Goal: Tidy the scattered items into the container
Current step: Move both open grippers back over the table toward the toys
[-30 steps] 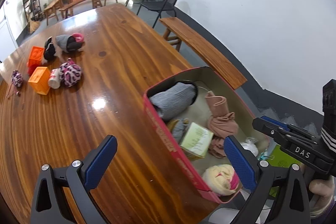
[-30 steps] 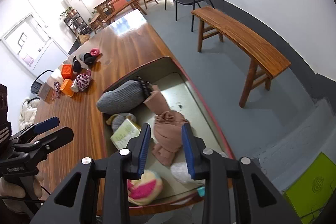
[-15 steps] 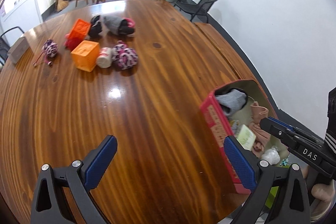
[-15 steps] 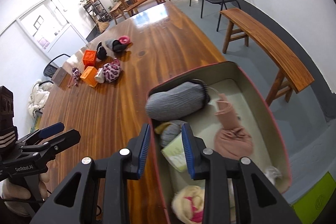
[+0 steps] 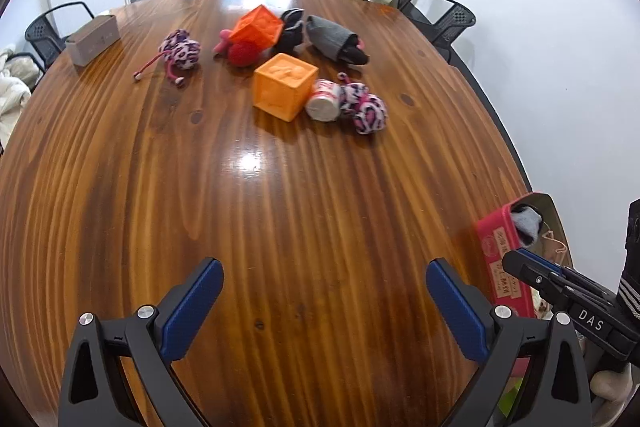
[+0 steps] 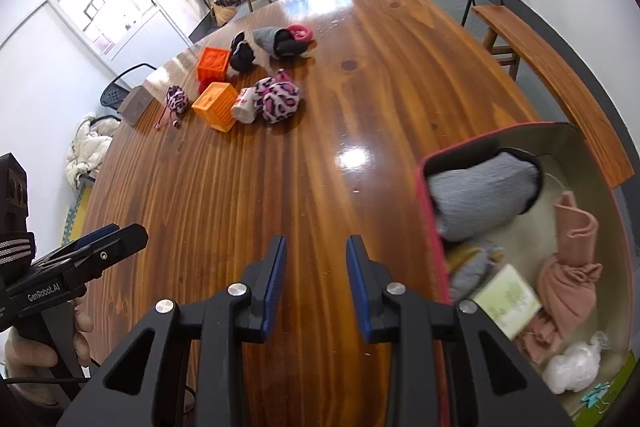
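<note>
From the left wrist, the left hand-held gripper (image 5: 324, 301) is spread wide and empty above the wooden bench (image 5: 280, 207), with two orange cubes (image 5: 285, 91), a white cup (image 5: 325, 100) and leopard-print pouches (image 5: 366, 109) scattered well ahead and the red container (image 5: 505, 259) at the bench's right edge. From the right wrist, the right hand-held gripper (image 6: 316, 285) is partly parted and holds nothing, just left of the container (image 6: 430, 219), which holds a grey roll (image 6: 484, 197), pink cloth (image 6: 572, 267) and a small green box (image 6: 508, 299).

The red container (image 5: 505, 259) is partly hidden behind the right tool (image 5: 560, 281) in the left wrist view. Beside the tilted orange cube (image 5: 258, 27), a red item (image 5: 242, 54) is too obscured to identify.
</note>
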Demonstrator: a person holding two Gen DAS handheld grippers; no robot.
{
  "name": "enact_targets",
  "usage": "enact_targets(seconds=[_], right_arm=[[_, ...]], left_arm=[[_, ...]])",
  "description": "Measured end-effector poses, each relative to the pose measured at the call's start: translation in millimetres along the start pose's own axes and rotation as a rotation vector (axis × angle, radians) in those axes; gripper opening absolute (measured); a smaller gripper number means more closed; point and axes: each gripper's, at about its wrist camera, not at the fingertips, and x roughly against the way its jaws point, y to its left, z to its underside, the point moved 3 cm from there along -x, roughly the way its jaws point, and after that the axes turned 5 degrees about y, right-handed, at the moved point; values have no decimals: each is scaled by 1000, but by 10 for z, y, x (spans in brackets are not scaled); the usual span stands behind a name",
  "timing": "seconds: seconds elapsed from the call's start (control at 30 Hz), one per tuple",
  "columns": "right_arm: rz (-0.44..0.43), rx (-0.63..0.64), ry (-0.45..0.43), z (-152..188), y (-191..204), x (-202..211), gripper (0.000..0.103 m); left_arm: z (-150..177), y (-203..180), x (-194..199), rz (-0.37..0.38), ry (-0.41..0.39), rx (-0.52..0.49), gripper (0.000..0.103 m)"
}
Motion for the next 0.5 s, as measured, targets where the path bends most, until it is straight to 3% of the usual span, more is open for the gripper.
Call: enact_targets(seconds=[0.23,0.5], right_arm=[[1,8,35,-80,249,-252,34],[26,-45,59,-117,298,-418,34]], left_arm=[[-264,324,-96,9,-1,-11,103],[-818,430,-382,25,-29,-141,103]])
